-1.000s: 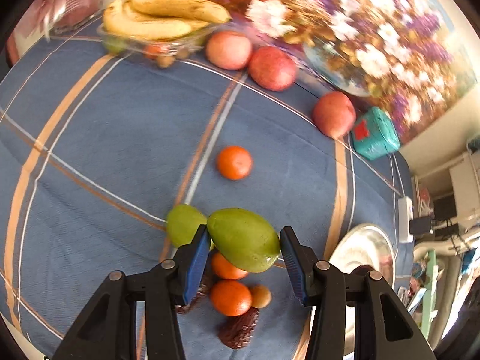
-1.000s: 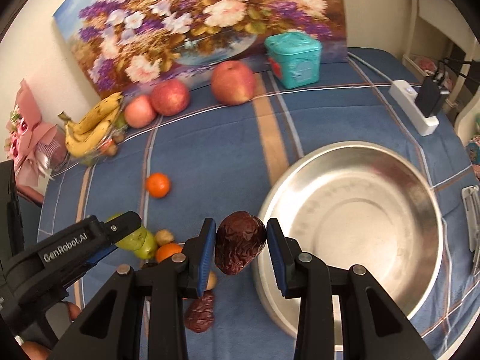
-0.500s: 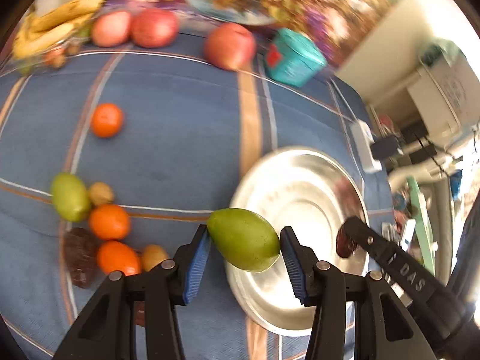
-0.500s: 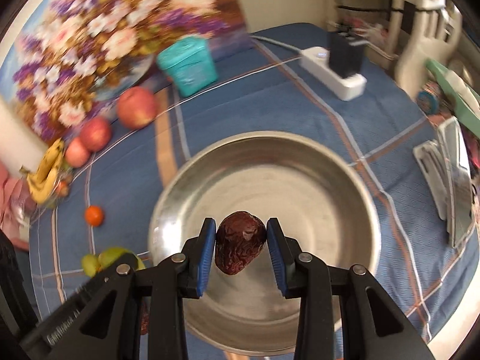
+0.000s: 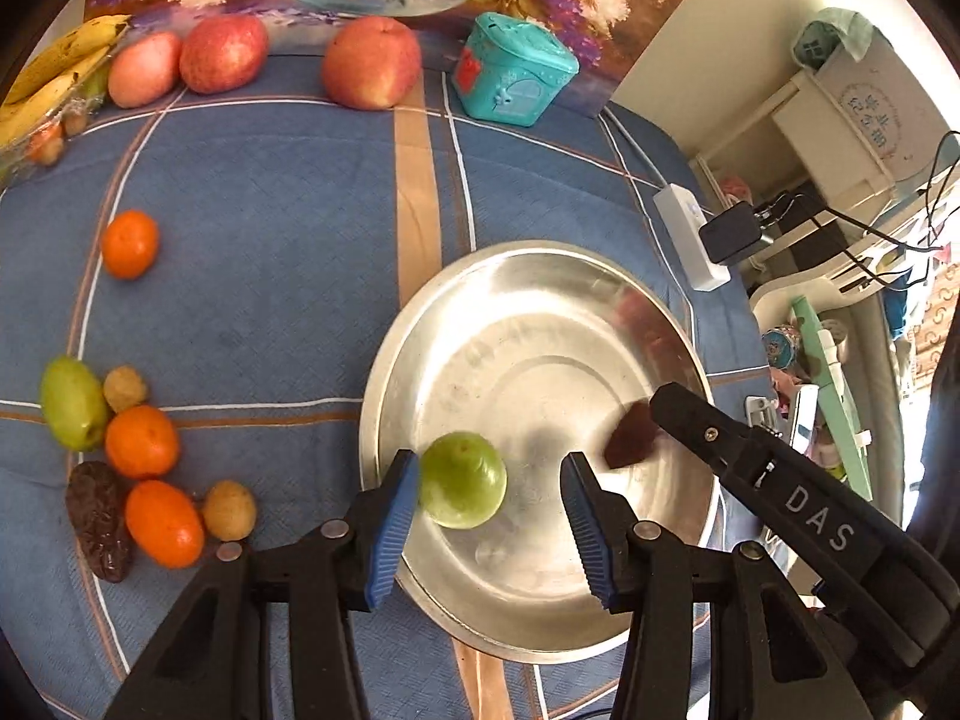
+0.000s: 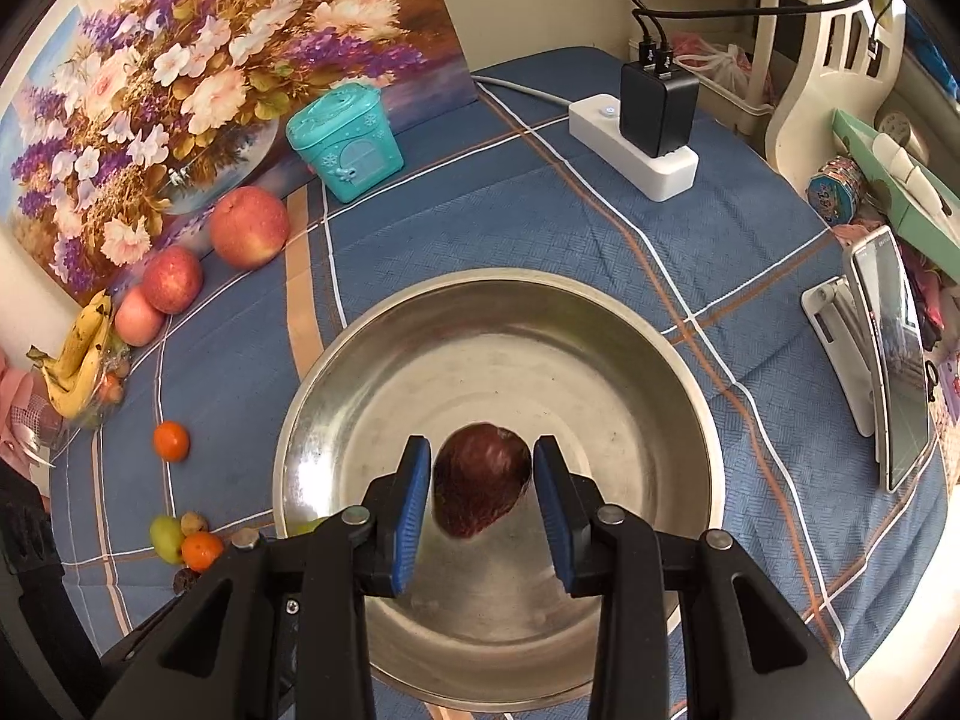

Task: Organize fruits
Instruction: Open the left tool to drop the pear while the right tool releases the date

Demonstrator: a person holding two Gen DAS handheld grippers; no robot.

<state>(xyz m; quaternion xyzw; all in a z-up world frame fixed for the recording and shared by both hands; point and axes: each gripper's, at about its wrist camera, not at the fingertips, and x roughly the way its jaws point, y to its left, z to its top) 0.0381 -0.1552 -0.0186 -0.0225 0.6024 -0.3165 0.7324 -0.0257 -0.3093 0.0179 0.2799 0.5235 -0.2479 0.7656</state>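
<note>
Fruit lies scattered on a blue plaid tablecloth [image 5: 270, 228], and a wide, shallow stainless-steel bowl [image 5: 420, 360] sits toward the cloth's 3 o'clock side.

Seen from the left wrist, the left gripper [image 5: 489, 513], black with blue ribbed pads, hangs over the bowl's 7 o'clock rim. A round green fruit [image 5: 463, 479] sits between its jaws, against the left pad, with a clear gap to the right pad. The jaws are not pressing on it. Whether the fruit rests on the bowl's floor cannot be told.

Seen from the right wrist, the right gripper [image 6: 482, 507] is poised over the middle of the bowl, closed on a wrinkled dark red date [image 6: 482, 489], both pads against its sides.

At the cloth's 9 o'clock edge lies a cluster: another green fruit [image 5: 72, 403], two small tangerines [image 5: 142, 441], two small brown longans [image 5: 125, 388] and a second dark date [image 5: 99, 519]. A lone tangerine [image 5: 129, 243] lies at 10 o'clock.

Along 12 o'clock, in front of a flower painting [image 6: 180, 60], stand three red apples [image 5: 371, 62], a bunch of yellow bananas [image 5: 54, 75] and a small teal house-shaped box [image 5: 516, 69]. A white power strip [image 6: 636, 141] lies at 2 o'clock.
</note>
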